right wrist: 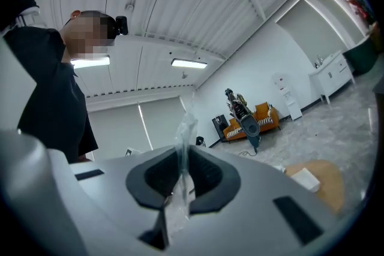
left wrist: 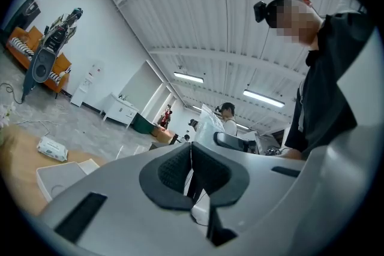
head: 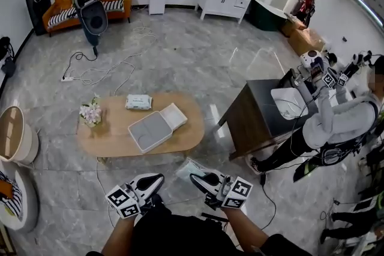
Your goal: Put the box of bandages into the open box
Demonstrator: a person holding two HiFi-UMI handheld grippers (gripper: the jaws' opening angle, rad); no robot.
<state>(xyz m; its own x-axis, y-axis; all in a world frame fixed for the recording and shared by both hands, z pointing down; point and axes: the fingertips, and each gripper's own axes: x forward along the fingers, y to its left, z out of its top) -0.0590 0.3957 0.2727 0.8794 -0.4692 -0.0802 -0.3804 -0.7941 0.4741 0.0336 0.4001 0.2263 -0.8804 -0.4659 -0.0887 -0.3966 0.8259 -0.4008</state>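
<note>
- The open box (head: 150,132), a grey tray with its white lid folded back, sits on the oval wooden bench (head: 114,136). In the head view its long axis runs on a slant, from near-left to far-right.
- The right gripper (head: 201,178) is on the near side of the open box and well apart from it, with bare floor (head: 180,63) between them. Its jaws are pressed onto the edge of a clear wrapper (right wrist: 183,129), and the film stands up between the pads.
- In the head view that clear wrapper (head: 187,169) hangs as a pale flat packet on the side of the right gripper that faces the open box. This is probably the box of bandages, though the contents cannot be made out.
- A white packet (head: 138,102) lies just beyond the far-left corner of the open box, with flowers (head: 91,111) further left.
- The left gripper (head: 157,178) is also on the near side of the open box, with its jaws pressed together on nothing. It is more squarely in line with the open box than the right gripper is.
- From the loaded right gripper the open box lies ahead and to the left, so the carry has to go forward and leftward across the floor.
</note>
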